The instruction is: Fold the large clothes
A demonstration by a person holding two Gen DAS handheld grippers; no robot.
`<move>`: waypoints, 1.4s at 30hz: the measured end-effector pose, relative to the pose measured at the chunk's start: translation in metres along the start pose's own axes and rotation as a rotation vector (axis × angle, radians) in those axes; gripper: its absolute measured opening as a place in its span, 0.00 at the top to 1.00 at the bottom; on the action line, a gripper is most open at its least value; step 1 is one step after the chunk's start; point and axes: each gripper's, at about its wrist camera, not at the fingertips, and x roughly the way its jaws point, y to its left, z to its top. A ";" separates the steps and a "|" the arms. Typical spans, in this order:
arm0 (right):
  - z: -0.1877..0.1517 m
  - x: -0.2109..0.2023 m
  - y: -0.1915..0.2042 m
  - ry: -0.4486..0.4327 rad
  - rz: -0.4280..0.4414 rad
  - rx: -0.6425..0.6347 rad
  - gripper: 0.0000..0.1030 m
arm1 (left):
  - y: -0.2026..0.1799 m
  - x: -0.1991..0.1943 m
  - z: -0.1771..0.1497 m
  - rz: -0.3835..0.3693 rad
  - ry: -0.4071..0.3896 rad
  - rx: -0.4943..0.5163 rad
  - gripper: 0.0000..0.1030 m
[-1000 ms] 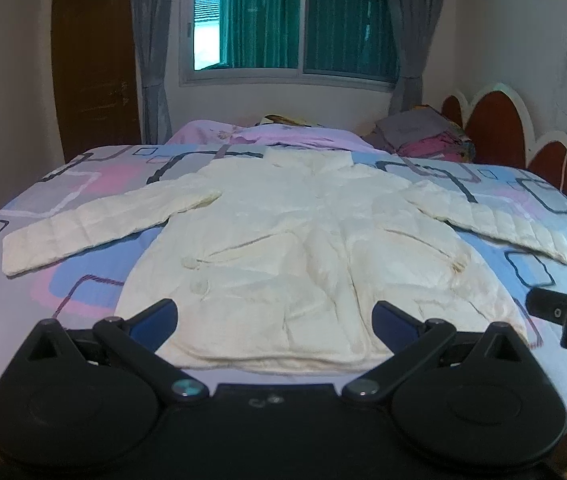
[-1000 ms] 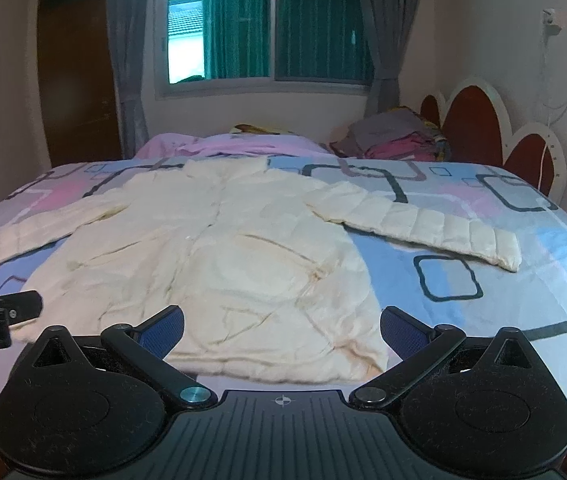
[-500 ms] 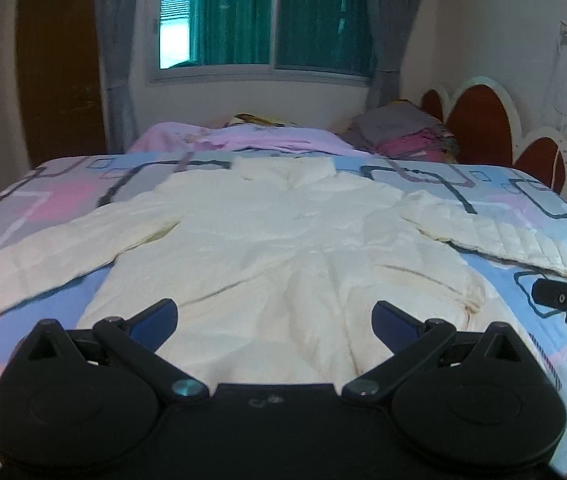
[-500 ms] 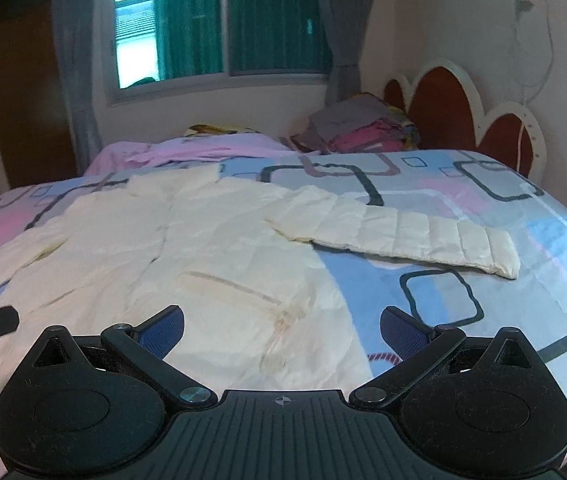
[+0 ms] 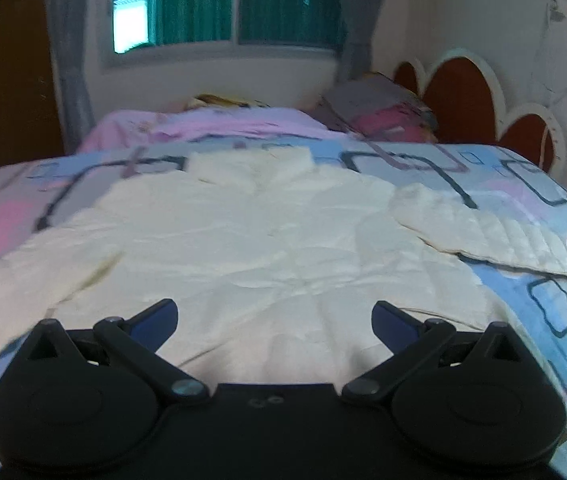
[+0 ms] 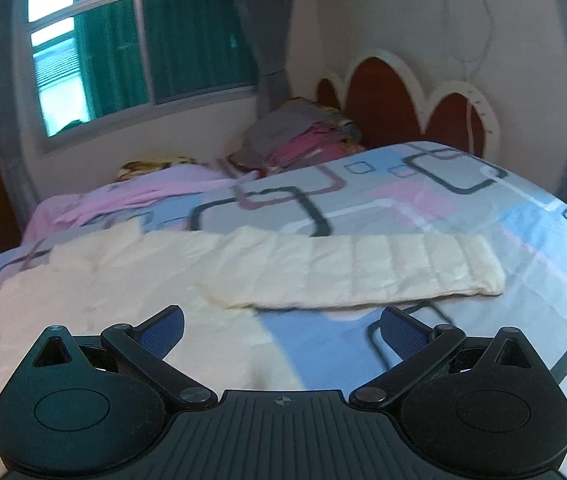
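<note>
The left gripper (image 5: 274,314) hung with its jaws wide and empty over the body of the cream jacket (image 5: 251,240), which lay flat on the bed (image 5: 539,292). The right gripper (image 6: 281,326), equally wide and empty, faced the jacket's outstretched sleeve (image 6: 363,272) just ahead.

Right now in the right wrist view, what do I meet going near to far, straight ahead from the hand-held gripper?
Right hand-held gripper, open → blue patch of the bedspread → cream jacket sleeve lying flat → more patterned bedspread → folded clothes pile → wall.
</note>
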 end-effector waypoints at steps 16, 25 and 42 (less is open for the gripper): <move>0.007 0.115 -0.190 0.121 -0.095 0.402 0.46 | -0.081 0.096 0.030 0.073 0.068 0.040 0.09; -0.011 0.152 -0.244 0.132 -0.048 0.656 0.46 | -0.101 0.123 0.040 0.104 0.099 0.059 0.08; 0.047 0.131 -0.154 -0.102 -0.052 0.166 0.97 | -0.023 0.113 0.043 0.257 0.110 -0.007 0.26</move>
